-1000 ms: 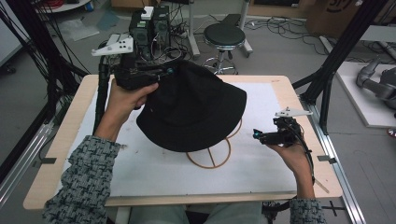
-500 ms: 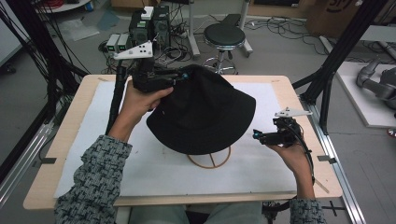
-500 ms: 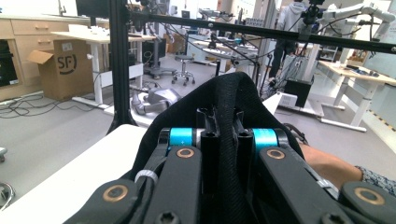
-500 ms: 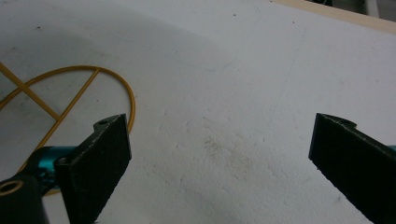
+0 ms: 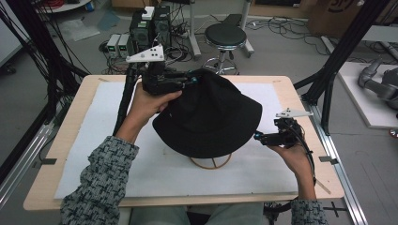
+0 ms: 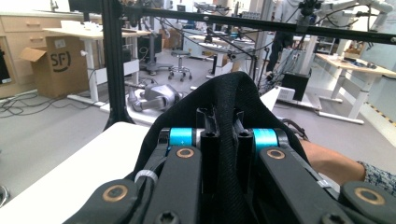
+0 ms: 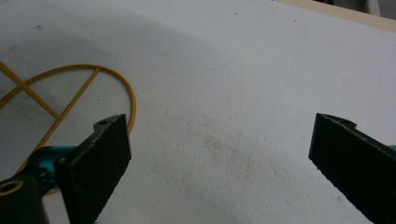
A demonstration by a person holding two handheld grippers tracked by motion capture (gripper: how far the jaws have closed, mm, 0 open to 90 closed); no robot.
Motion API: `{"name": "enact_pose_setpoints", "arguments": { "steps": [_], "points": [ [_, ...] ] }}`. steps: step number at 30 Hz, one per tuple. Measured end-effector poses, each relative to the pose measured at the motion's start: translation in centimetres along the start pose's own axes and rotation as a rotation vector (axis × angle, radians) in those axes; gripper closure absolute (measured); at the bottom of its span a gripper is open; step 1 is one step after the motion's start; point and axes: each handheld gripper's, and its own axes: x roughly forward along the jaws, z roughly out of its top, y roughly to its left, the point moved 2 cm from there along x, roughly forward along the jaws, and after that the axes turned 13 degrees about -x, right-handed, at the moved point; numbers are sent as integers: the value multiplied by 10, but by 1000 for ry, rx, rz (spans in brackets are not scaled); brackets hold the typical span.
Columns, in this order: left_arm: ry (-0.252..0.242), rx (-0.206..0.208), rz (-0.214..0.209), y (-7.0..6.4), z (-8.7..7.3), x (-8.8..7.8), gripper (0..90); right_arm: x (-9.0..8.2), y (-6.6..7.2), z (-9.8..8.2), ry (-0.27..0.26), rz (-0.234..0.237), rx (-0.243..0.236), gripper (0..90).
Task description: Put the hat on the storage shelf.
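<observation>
left gripper (image 5: 193,79) fingers clamped on black hat (image 5: 211,117) brim, hat over yellow wire stand (image 5: 210,162). right gripper (image 5: 259,137) fingers wide, just above white counter (image 5: 94,140).

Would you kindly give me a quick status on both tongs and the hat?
Left tongs shut on hat brim. Right tongs open, empty. Nothing in the way.
</observation>
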Motion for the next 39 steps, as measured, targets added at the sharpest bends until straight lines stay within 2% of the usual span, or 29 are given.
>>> {"name": "enact_pose_setpoints", "arguments": {
  "steps": [10,27,32,39],
  "points": [
    [0,-8,-10,1,-2,5,838,0,0,0,-1,1,4,53],
    [18,22,-11,-4,-4,10,776,1,-1,0,-4,3,3,53],
    [49,40,5,-5,-8,15,759,-1,-2,-1,-13,3,11,52],
    [49,33,8,-4,-9,16,736,-2,-3,-1,-14,1,16,53]
  ]
}}
